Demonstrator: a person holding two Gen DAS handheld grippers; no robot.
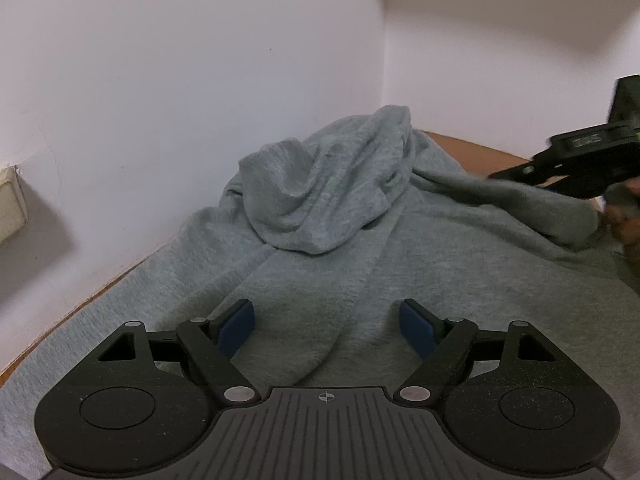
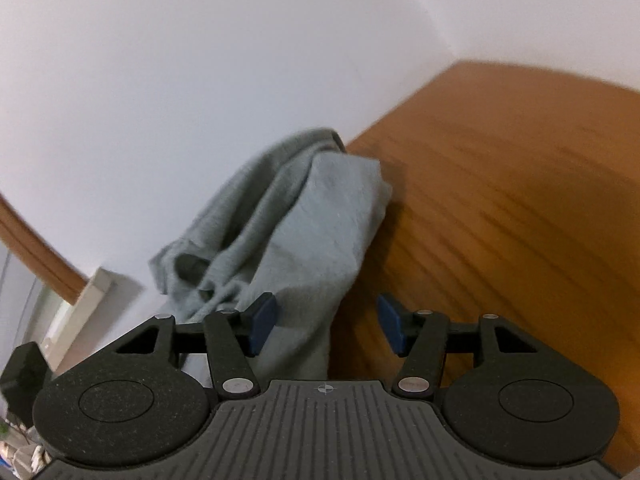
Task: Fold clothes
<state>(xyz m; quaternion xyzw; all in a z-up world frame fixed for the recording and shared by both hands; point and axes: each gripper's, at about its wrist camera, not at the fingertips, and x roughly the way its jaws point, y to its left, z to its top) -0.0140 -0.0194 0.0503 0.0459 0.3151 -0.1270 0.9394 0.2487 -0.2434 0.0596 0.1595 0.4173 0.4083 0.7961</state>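
Here, a grey hoodie (image 1: 360, 240) lies spread on a wooden table (image 2: 500, 200) against a white wall (image 1: 160, 80).

In the left wrist view, the hoodie fills the centre and lower frame, hood bunched at upper centre. The left gripper (image 1: 326, 326) hovers above it, jaws wide apart, holding nothing. In its own view the right gripper (image 2: 326, 324) stands partly open over a sleeve edge, pads clear of the fabric.

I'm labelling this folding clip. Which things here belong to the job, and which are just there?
Part of the job:
- grey hoodie
- left gripper, open above the hoodie
- right gripper, open, cloth between its jaws

Just there:
- wooden table
- white wall
- wall box
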